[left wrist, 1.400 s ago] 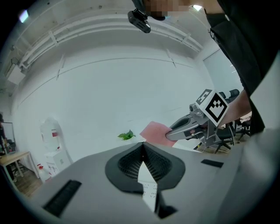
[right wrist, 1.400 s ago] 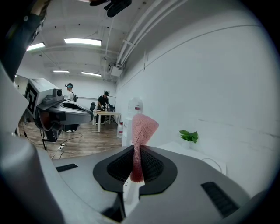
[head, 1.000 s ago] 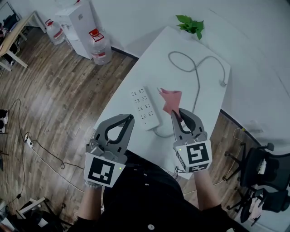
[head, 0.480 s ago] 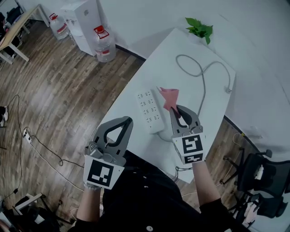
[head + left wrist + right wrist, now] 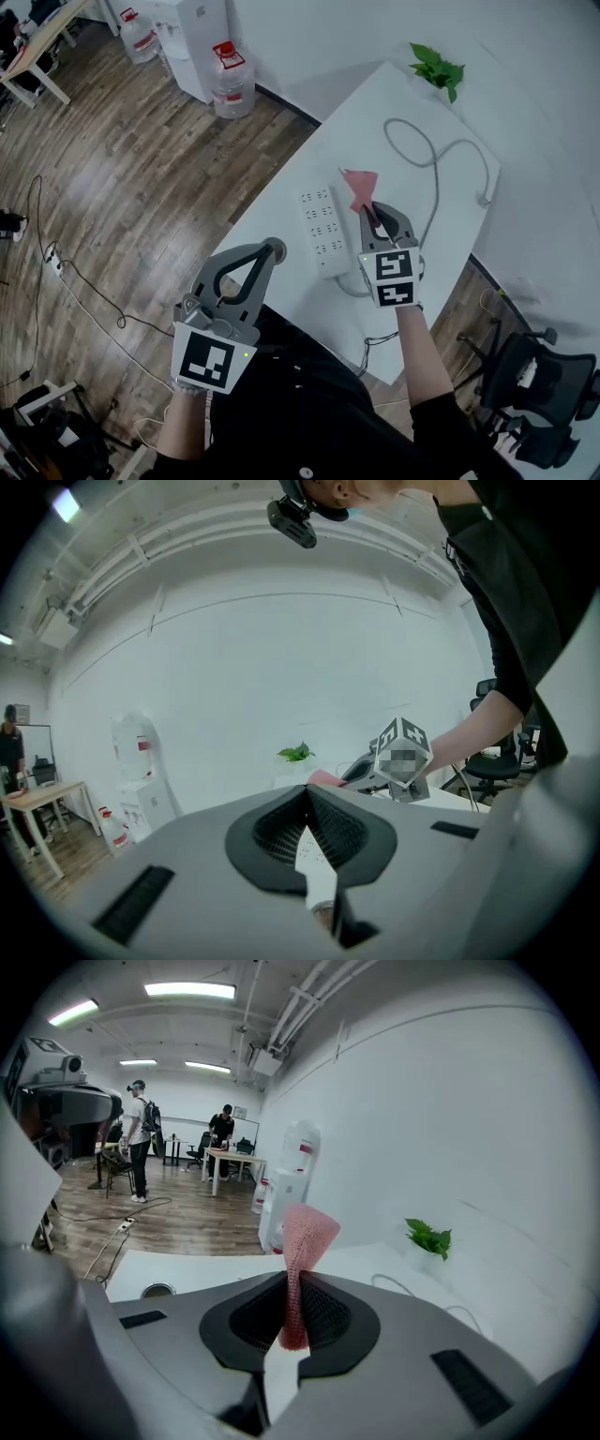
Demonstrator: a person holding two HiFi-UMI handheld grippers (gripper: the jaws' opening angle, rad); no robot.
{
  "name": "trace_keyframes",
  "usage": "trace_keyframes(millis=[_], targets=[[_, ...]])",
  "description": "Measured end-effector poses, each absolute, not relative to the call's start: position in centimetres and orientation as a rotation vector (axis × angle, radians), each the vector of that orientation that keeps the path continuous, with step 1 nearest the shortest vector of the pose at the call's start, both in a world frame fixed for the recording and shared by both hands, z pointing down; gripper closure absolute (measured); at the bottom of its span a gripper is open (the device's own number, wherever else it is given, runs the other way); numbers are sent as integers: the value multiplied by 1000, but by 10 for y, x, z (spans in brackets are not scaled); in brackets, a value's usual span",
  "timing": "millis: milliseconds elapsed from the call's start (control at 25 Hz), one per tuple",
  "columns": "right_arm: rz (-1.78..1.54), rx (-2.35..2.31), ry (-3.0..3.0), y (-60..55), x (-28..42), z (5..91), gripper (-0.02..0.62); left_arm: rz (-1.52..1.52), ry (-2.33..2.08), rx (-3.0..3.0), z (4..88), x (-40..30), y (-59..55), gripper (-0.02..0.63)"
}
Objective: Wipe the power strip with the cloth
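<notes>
A white power strip (image 5: 322, 231) lies on the white table (image 5: 384, 108), its grey cable (image 5: 427, 155) looping toward the far side. My right gripper (image 5: 373, 208) hovers just right of the strip, shut on a pink cloth (image 5: 360, 187) that sticks out past its tips. In the right gripper view the cloth (image 5: 305, 1237) stands up from between the closed pads of the right gripper (image 5: 292, 1283). My left gripper (image 5: 272, 249) hangs at the table's near left edge, shut and holding nothing. Its own view shows the left gripper (image 5: 307, 791) with jaws together.
A green plant (image 5: 439, 69) sits at the table's far corner. Water bottles (image 5: 230, 80) and a white dispenser (image 5: 197, 28) stand on the wooden floor at the left. An office chair (image 5: 539, 375) is at the lower right. People (image 5: 141, 1138) stand far off.
My right gripper has moved forward with the cloth, closer alongside the power strip. The left gripper has hardly moved. The head view has shifted slightly.
</notes>
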State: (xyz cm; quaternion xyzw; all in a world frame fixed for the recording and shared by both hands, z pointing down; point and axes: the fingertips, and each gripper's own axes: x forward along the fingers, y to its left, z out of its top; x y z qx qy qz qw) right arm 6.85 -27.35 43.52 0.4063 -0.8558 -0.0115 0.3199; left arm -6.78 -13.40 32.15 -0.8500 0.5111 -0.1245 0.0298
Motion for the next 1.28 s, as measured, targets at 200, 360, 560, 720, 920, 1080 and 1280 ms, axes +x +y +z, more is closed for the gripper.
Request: trace_keyframes(millis=[200, 360, 560, 720, 920, 1080, 1280], targets=[[-59, 1005, -2218, -290, 50, 456, 546, -398, 1615, -2614, 328, -80, -131, 592], [-97, 951, -2174, -301, 42, 475, 546, -388, 1632, -2610, 328, -87, -131, 592], [-109, 900, -2122, -314, 36, 493, 546, -387, 1651, -2615, 333, -94, -130, 592], [-120, 850, -2096, -321, 28, 508, 546, -393, 1657, -2608, 336, -98, -131, 592], [-125, 777, -2063, -327, 20, 528, 546, -388, 1675, -2609, 339, -103, -132, 592], [-129, 726, -2038, -328, 14, 543, 546, -388, 1680, -2599, 339, -107, -133, 592], [-118, 671, -2019, -327, 10, 554, 546, -392, 1688, -2596, 339, -112, -132, 592]])
